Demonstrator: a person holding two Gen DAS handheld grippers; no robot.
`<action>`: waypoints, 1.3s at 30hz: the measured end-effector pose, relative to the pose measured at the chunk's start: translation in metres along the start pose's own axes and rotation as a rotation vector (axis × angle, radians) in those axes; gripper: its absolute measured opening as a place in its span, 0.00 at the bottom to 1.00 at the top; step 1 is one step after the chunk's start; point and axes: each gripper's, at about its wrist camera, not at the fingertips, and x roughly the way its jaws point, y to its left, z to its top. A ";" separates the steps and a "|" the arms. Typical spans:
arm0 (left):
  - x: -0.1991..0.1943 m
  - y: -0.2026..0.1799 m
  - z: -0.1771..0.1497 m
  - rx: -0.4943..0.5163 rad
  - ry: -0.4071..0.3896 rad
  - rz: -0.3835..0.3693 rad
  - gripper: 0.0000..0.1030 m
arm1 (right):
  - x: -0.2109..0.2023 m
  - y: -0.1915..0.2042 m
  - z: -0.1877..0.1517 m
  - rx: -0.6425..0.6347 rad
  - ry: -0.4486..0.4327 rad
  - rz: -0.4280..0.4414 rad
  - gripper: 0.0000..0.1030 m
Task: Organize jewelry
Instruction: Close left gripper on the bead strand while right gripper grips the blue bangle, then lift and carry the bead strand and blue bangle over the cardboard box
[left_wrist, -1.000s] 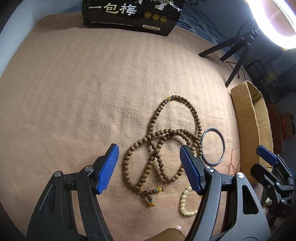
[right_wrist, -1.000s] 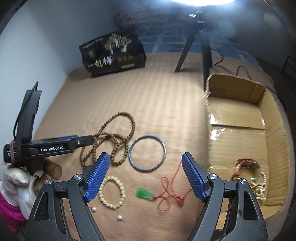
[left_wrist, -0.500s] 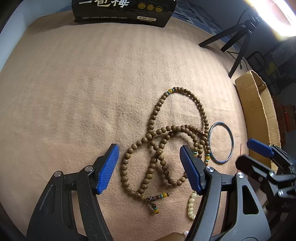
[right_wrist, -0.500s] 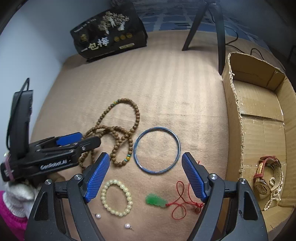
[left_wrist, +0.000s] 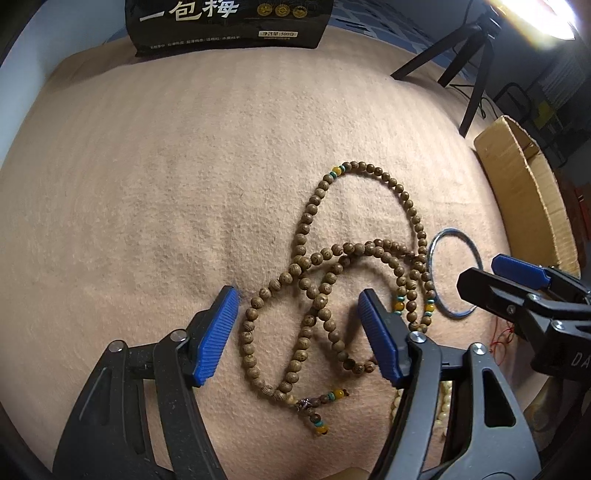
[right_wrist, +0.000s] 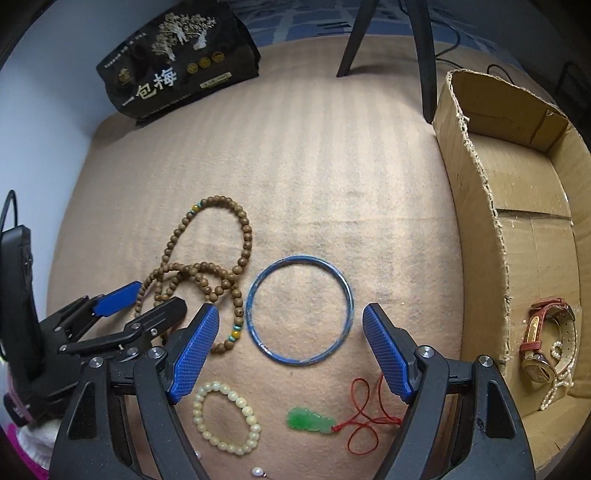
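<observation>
Jewelry on the tan cloth-covered counter (right_wrist: 332, 155), catalogued outward from your two claws.

Left claw (left_wrist: 299, 332): jaws have just been narrowing and now stand about half apart, straddling loops of the brown wooden bead necklace (left_wrist: 314, 295); the pads press on nothing.

Right claw (right_wrist: 290, 350): jaws wide, holding nothing, one finger on either side of the lower half of the blue bangle (right_wrist: 299, 308), which lies flat and free of the pads. Your left claw shows at the left edge of that view with "GenRobot" lettering not legible here.

Loose on the cloth, counted:
- one wooden bead necklace, looped over itself, with yellow and teal accent beads, touching the bangle's left side;
- one blue bangle;
- one cream bead bracelet (right_wrist: 226, 419), just below the right claw's left finger;
- one green jade-like pendant (right_wrist: 310, 420) on a red cord (right_wrist: 364, 417);
- two small pearl-like beads at the bottom edge, one (right_wrist: 256, 471) clearer than the other.

In the cardboard box (right_wrist: 476, 236) at right: one watch with a reddish strap (right_wrist: 537, 338) and one string of small pale beads (right_wrist: 557, 384).

At the far edge: one black bag (right_wrist: 177, 62) printed "一包梅" in white, with a small label reading "500克".
</observation>
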 end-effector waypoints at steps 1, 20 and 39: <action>0.001 -0.001 0.000 0.006 -0.003 0.011 0.60 | 0.002 0.000 0.000 -0.001 0.002 -0.002 0.78; 0.000 0.020 0.006 -0.007 -0.034 0.034 0.13 | 0.018 0.000 0.002 0.004 0.014 -0.052 0.78; -0.008 0.023 0.005 -0.019 -0.046 0.017 0.10 | 0.028 0.008 0.000 -0.098 -0.023 -0.098 0.69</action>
